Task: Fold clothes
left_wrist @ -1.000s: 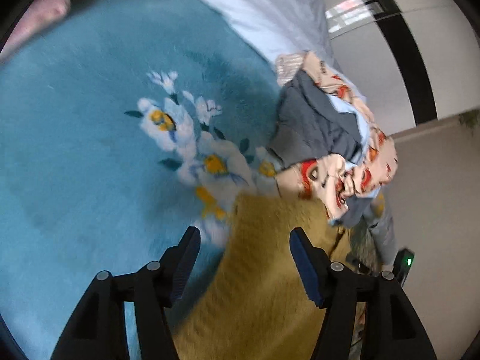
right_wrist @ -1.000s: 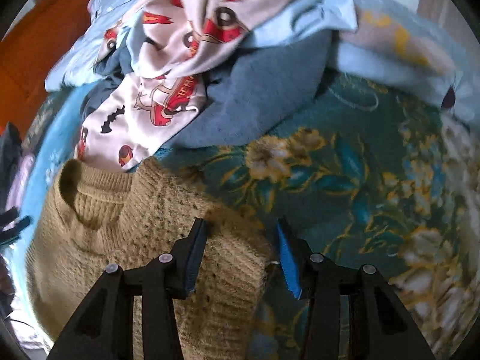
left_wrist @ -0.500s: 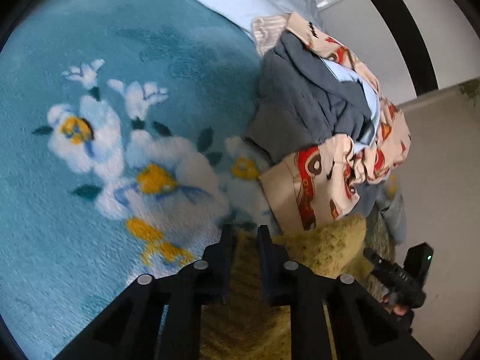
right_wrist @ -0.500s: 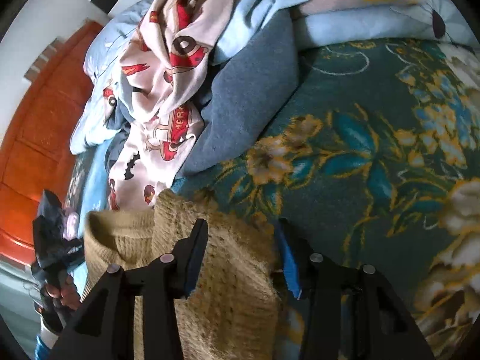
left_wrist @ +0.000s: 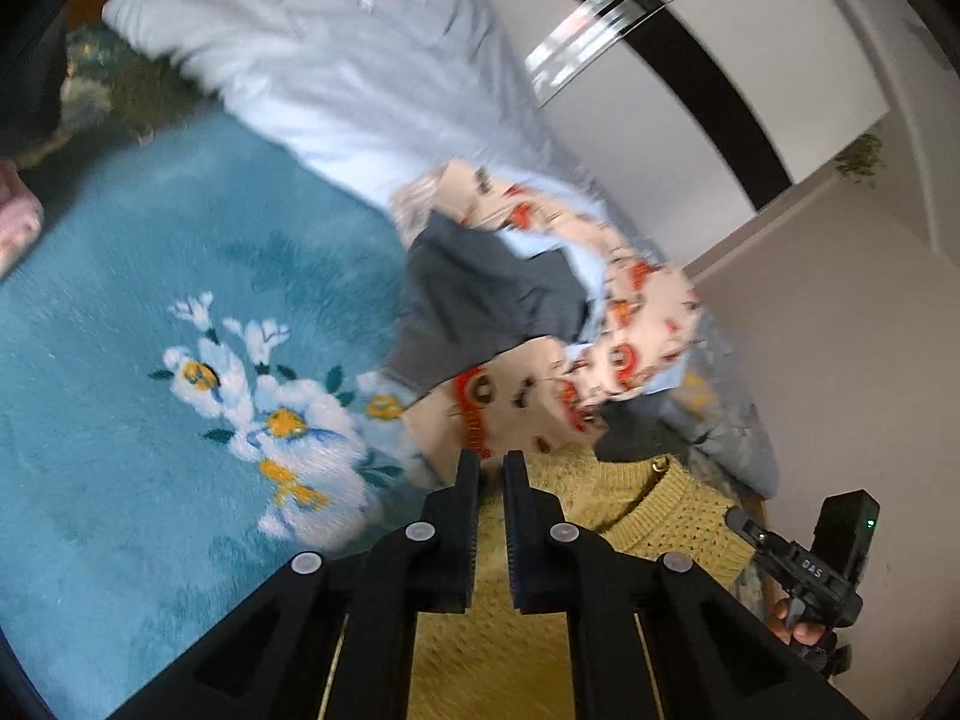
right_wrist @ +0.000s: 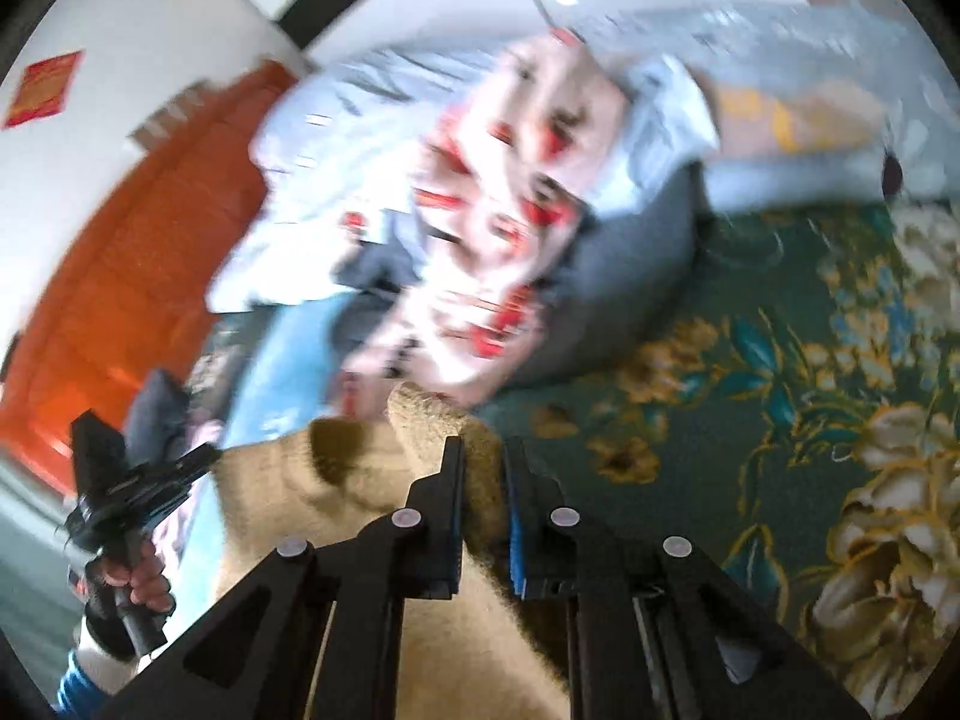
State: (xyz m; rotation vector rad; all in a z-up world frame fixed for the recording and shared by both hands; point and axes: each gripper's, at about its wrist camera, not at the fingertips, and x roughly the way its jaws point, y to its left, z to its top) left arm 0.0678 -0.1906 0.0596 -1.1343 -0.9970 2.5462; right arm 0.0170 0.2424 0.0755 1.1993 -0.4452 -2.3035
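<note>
A: Where's the sweater?

B: Between the jaws of both tools. The left hand-held gripper has its jaws drawn close, pinching one edge of the yellow knit, which hangs below and to the right of the fingers, collar showing.

A: And the other one?

B: The right hand-held gripper has just been closing, and its jaws now clamp a bunched fold of the same sweater; the knit spreads left and down from there.

A: What's behind it?

B: A pile of clothes just beyond the sweater: a grey garment and a pale print with red figures. It sits on a bed, on a blue floral blanket. All rather blurred.
</note>
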